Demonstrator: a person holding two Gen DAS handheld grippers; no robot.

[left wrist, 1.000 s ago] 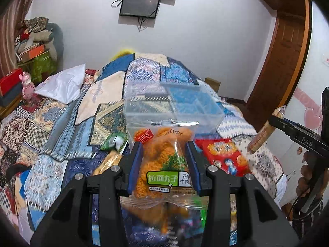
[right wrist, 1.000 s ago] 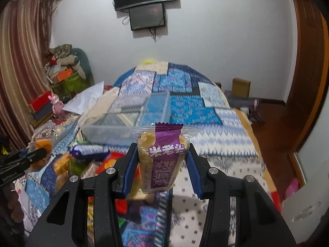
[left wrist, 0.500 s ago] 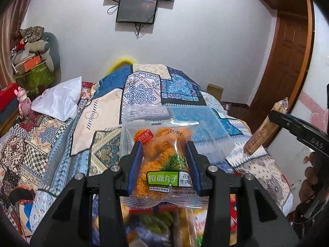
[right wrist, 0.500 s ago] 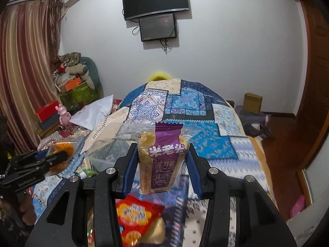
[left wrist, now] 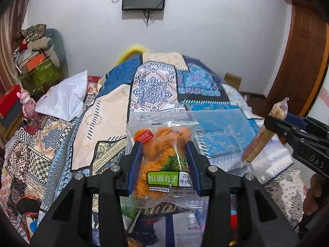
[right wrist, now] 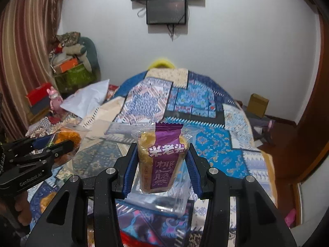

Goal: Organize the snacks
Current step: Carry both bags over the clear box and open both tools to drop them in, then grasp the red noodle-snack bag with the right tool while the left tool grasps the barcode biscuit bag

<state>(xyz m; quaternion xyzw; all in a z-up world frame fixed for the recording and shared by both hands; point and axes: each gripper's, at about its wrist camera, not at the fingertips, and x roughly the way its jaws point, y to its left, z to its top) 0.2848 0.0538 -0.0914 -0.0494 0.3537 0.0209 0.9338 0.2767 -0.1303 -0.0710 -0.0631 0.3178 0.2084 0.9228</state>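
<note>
The left gripper [left wrist: 163, 164] is clenched on a clear plastic packet of orange noodle-ball snacks with a green label [left wrist: 162, 160], held in the air above the patchwork-quilted bed [left wrist: 156, 94]. The right gripper [right wrist: 162, 164] is clenched on a clear packet of pale rice crackers with a purple label [right wrist: 162, 160], likewise in the air above the bed.

Risks from this position:
- Both packets are smooth film gripped across the middle. A packet is likely to slide or rotate between the pads if either gripper tilts sharply.
- The contents look brittle. Excess clamping force may crush them.
- The clear plastic divided storage box [left wrist: 222, 135] lies just behind the orange packet and is nearly transparent. Its rim is hard to locate, so a release may land on a divider, on the rim, or outside the box.
- Both grippers are close together. A simultaneous approach may cause contact between them.

View differences:
- The left wrist view shows the rice-cracker packet side-on at its right edge, and loose snack packets [left wrist: 191, 224] below the gripper.
- The right wrist view shows the orange packet in the left gripper at its left edge, and a small brown cardboard box [right wrist: 258, 105] on the floor.
</note>
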